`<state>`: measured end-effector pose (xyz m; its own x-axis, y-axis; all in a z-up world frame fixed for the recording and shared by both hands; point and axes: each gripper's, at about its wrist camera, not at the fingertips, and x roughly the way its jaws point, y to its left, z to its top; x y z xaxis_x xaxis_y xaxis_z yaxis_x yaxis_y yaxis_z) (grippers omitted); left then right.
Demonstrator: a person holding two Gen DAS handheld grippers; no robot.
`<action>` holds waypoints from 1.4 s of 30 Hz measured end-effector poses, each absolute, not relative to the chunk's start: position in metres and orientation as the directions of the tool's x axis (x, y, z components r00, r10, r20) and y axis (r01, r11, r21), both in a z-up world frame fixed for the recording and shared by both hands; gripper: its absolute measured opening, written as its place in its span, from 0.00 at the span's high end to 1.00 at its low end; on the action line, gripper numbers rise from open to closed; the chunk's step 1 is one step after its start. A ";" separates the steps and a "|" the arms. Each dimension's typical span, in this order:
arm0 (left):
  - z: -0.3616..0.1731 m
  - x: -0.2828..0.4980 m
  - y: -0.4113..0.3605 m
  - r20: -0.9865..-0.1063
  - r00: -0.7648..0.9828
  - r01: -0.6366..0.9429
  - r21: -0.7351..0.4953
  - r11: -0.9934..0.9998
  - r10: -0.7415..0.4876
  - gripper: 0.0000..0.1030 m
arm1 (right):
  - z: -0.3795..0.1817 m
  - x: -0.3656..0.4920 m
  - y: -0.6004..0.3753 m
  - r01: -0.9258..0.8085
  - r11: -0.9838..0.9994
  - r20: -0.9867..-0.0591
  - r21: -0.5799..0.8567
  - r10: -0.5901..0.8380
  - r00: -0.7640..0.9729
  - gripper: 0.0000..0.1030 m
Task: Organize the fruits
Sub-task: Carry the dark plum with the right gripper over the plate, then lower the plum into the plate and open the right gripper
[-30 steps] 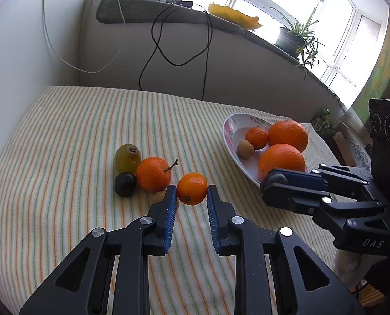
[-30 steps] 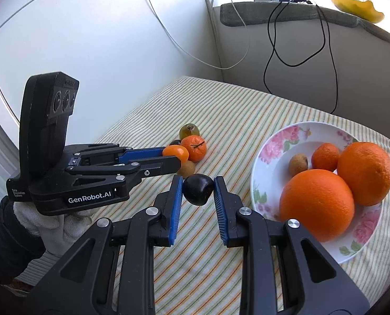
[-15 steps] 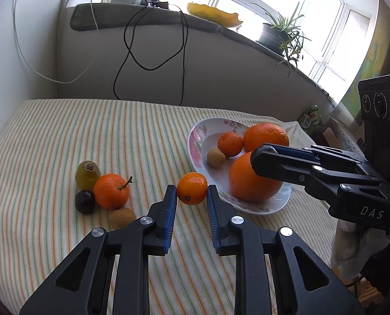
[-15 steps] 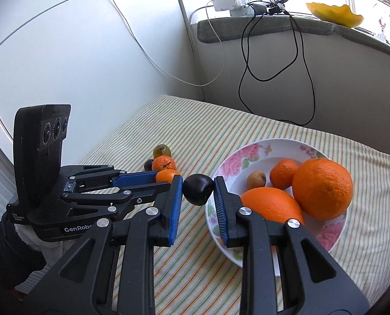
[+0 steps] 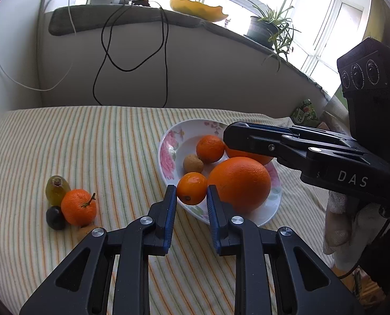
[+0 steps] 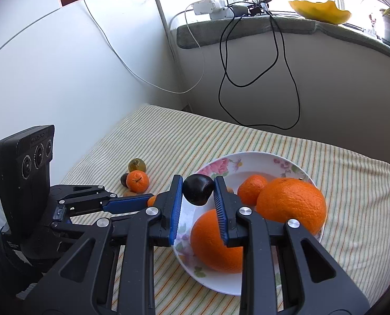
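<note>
Both pairs of jaws are clamped on fruit. A small orange (image 5: 191, 188) is gripped between the blue pads of the left gripper (image 5: 191, 197) and is held over the near rim of the plate (image 5: 166, 152). A dark plum (image 6: 197, 189) is pinched by the right gripper (image 6: 198, 193) and is held above the plate's left part. On the plate, two large oranges (image 5: 239, 183), a mandarin (image 5: 210, 148) and a small brown fruit (image 5: 193, 163) are seen. On the striped cloth (image 5: 90, 141), well apart from the plate, a stalked mandarin (image 5: 78, 206), a green fruit (image 5: 54, 188), a second dark plum (image 5: 54, 218) and a brown fruit are grouped, touching.
</note>
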<state>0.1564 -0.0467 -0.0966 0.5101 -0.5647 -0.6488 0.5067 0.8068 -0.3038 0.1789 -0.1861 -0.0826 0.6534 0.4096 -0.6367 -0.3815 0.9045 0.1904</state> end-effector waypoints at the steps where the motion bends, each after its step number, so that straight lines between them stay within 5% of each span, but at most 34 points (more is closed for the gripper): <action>1: -0.097 0.157 -0.048 -0.649 0.510 0.508 -0.303 0.806 -0.565 0.79 | -0.083 0.181 -0.187 -0.379 0.905 -0.638 0.192 0.408 0.653 0.76; 39: -0.097 0.166 -0.065 -0.653 0.525 0.521 -0.260 0.813 -0.546 0.79 | -0.083 0.210 -0.194 -0.351 0.914 -0.657 0.204 0.394 0.643 0.76; 42: -0.098 0.167 -0.066 -0.658 0.526 0.517 -0.256 0.817 -0.539 0.78 | -0.083 0.209 -0.193 -0.342 0.920 -0.661 0.190 0.378 0.648 0.69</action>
